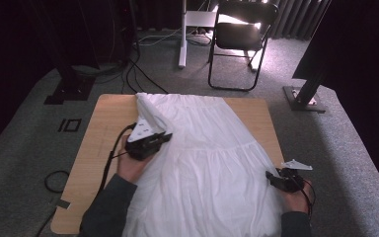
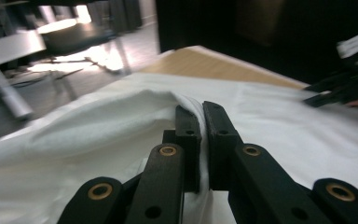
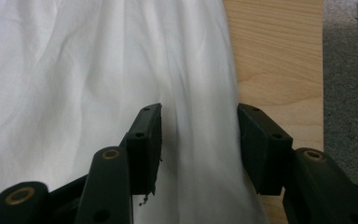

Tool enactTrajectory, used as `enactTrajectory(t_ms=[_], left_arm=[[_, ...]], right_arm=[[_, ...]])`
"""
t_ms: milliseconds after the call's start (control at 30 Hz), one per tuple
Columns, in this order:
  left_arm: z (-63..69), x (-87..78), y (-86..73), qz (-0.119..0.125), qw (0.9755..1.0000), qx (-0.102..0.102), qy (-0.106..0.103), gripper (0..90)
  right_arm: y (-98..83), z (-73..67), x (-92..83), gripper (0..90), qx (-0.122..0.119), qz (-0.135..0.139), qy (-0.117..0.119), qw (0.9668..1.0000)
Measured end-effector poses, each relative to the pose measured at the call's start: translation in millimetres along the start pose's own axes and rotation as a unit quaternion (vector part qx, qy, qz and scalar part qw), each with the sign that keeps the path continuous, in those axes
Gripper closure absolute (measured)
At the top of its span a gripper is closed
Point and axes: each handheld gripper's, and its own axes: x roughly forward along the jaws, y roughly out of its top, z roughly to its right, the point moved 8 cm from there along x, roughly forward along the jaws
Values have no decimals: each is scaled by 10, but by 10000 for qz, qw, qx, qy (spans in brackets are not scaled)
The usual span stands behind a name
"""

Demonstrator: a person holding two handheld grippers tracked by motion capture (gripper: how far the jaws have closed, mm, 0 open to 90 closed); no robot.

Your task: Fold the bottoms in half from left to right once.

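High view guides me: left gripper (image 1: 164,138) clamped on the white skirt (image 1: 212,163) edge, right gripper (image 1: 272,177) apart, I'd fold across smoothly.

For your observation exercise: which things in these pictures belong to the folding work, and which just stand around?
In the work: white skirt; left gripper, pinching its edge; right gripper, open over its hem; wooden table.
Standing around: folding chair; floor cables.

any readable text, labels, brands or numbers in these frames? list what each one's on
None: no readable word, label, brand or number shows.
White garment: plain, no print or tag visible.
Wooden table: bare.
Left gripper and right gripper: black, unmarked.
Black square outline on the carpet: a mark, not text.
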Motion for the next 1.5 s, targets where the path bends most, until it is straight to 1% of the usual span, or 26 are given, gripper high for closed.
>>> enactTrajectory(t_ms=[33, 100, 200, 267, 367, 500, 567, 600, 633, 700, 733, 800, 867, 933, 967, 1000, 1033, 1067, 1100, 1200, 1233, 1267, 1300, 1400, 1433, 1500], left_arm=[[123, 144, 52, 14, 9999, 38, -158, 864], [241, 258, 107, 108, 9993, 22, -356, 864], [339, 357, 136, 92, 9989, 78, -448, 864], [483, 506, 148, 73, 9980, 55, -631, 864], [637, 678, 113, -83, 9968, 108, -789, 864], [911, 934, 95, -354, 9940, 408, -956, 863], [1038, 1050, 100, -365, 9920, 334, -1162, 864], [1038, 1050, 100, -365, 9920, 334, -1162, 863], [1142, 1167, 68, -433, 9903, 289, -1291, 863], [1194, 1274, -4, -515, 9883, 160, -1428, 849], [1198, 1307, -40, -517, 9871, 65, -1512, 805], [1141, 1314, -95, -495, 9880, -92, -1463, 665], [1033, 1236, -110, -436, 9892, -280, -1368, 587], [964, 1167, -109, -414, 9900, -324, -1306, 544], [817, 994, -100, -312, 9925, -344, -1127, 532], [817, 994, -100, -312, 9925, -344, -1127, 522], [734, 897, -109, -301, 9939, -346, -1003, 522], [734, 897, -109, -301, 9939, -346, -1003, 517], [459, 619, -200, -318, 9972, -381, -559, 508], [161, 359, -387, -441, 9979, -480, -47, 500], [161, 359, -387, -441, 9979, -480, -47, 501], [-59, 178, -606, -592, 9957, -647, 305, 501], [-147, 114, -718, -667, 9940, -751, 438, 501], [-337, 11, -1044, -942, 9879, -975, 760, 500], [-393, -1, -1181, -1072, 9844, -1114, 836, 497], [-445, 10, -1359, -1206, 9794, -1353, 886, 485]], right_arm=[[0, -3, 1, 512, -5, 4, -3, 10000], [1, -5, 3, 511, -8, 17, 1, 10000], [1, -7, 4, 511, -9, 23, 4, 10000], [3, -12, 7, 511, -10, 26, 4, 10000], [5, -16, 9, 511, -17, 30, 5, 10000], [6, -18, 11, 511, -27, 31, 6, 10000], [6, -19, 11, 512, -21, 31, 4, 10000], [6, -19, 10, 512, -21, 32, 3, 10000], [6, -19, 10, 511, -23, 29, 2, 10000], [8, -19, 10, 509, -25, 14, -1, 10000], [9, -22, 11, 503, -19, -4, -14, 10000], [16, -33, 9, 478, -11, -86, -80, 9999], [37, -57, -9, 447, -98, -150, -245, 9995], [64, -83, -26, 425, -152, -136, -312, 9993], [159, -171, -79, 410, -235, -23, -312, 9992], [159, -171, -79, 410, -235, -23, -312, 9992], [220, -235, -112, 409, -291, 66, -239, 9993], [220, -235, -112, 409, -291, 66, -239, 9993], [411, -497, -203, 424, -460, 322, 146, 9983], [565, -703, -222, 452, -623, 438, 417, 9962], [629, -772, -210, 465, -646, 480, 513, 9954], [704, -848, -180, 486, -646, 499, 637, 9946], [758, -903, -145, 499, -623, 480, 721, 9943], [893, -1046, -5, 506, -690, 407, 825, 9934], [915, -1078, 34, 502, -715, 378, 843, 9932], [962, -1167, 153, 488, -711, 286, 935, 9927]])
